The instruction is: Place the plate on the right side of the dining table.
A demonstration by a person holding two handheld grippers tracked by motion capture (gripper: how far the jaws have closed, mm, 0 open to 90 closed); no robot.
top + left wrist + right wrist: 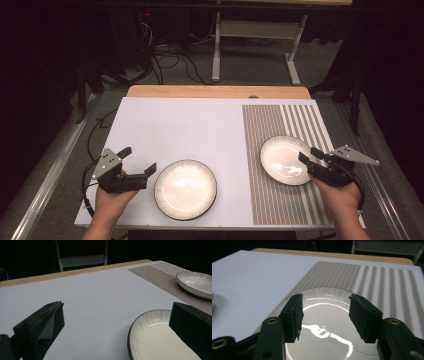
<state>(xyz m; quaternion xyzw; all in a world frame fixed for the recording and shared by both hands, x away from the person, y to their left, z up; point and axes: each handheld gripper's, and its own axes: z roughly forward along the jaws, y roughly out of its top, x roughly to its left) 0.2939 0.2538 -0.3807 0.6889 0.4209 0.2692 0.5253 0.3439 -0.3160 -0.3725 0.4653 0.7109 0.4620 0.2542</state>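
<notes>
From the high view, I see my left gripper (140,159) at the table's near left edge, jaws spread apart and holding nothing, its tips just beside the rim of a dark-rimmed white plate (185,189) that sits on the white sheet (180,125). My right gripper (310,156) reaches over the near right rim of a second plate (283,160), which lies on the striped placemat (285,125); its jaws are parted too.

Along the left gripper view, my two black jaws stand wide apart, one low at the left, the other at the right edge over the near plate (155,340). The far plate (196,283) rests on the placemat (160,275) beyond.

Through the right gripper view, my jaws frame the glossy plate (324,335) from above, released, with the plate's centre between them. I cannot tell whether either jaw touches the plate.
</notes>
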